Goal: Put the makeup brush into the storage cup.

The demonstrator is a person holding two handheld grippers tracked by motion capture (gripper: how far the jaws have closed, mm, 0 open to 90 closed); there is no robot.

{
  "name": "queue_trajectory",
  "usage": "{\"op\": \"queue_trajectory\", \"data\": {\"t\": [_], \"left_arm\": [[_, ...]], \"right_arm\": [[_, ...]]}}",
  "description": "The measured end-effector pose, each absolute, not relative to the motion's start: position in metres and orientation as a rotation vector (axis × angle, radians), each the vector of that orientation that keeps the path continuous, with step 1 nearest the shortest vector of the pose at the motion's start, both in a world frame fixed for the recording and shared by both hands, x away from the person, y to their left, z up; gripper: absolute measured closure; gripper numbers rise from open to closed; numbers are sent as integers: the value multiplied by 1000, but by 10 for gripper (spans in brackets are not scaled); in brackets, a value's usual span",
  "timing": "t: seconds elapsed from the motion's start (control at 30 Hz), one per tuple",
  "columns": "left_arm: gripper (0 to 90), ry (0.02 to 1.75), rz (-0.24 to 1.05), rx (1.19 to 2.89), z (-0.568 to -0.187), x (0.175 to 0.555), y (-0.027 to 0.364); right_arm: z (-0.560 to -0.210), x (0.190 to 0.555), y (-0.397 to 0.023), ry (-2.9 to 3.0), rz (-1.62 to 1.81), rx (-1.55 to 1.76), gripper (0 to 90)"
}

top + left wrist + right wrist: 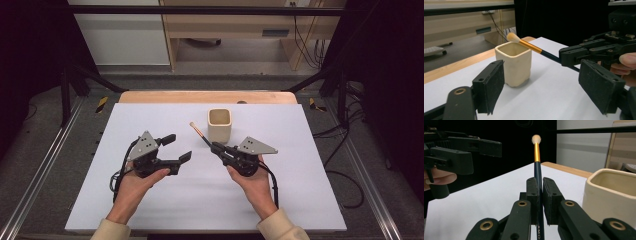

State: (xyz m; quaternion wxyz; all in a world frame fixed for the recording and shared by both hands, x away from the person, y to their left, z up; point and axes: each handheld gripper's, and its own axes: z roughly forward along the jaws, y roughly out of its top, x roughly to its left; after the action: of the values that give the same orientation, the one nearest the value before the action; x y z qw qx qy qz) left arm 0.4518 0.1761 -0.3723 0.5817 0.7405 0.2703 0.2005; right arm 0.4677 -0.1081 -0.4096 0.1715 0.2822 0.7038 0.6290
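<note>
on the white sheet (150, 200) that covers the table, a little past its middle towards twelve o'clock, stands a cream square cup (219, 125), upright and with its mouth open to the top. at about five o'clock from the cup, just beside it, the right gripper (216, 146) has its jaws closed on the dark handle of a makeup brush (199, 134); in the right gripper view the two pads clamp the handle from either side. the brush slants out of the jaws towards ten o'clock in the high view, gold ferrule and pale bristle tip leading, and the tip hangs off the sheet at about nine o'clock from the cup's rim. whether the ferrule brushes the cup's corner is hard to tell from the left gripper view; it seems to pass just clear of it. the left gripper (179, 148) sits at about eight o'clock from the cup, well apart from it, held in the person's left hand (136, 182). its jaws stand wide apart with nothing between them, pointing towards three o'clock at the right gripper.
</note>
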Motion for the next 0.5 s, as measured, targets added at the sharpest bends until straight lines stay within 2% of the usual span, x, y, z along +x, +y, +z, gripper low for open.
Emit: {"op": "queue_trajectory", "data": {"t": [0.5], "left_arm": [[326,650,405,1747,-381,463,170]], "right_arm": [[-410,466,-104,2016,1792,779,837]]}}
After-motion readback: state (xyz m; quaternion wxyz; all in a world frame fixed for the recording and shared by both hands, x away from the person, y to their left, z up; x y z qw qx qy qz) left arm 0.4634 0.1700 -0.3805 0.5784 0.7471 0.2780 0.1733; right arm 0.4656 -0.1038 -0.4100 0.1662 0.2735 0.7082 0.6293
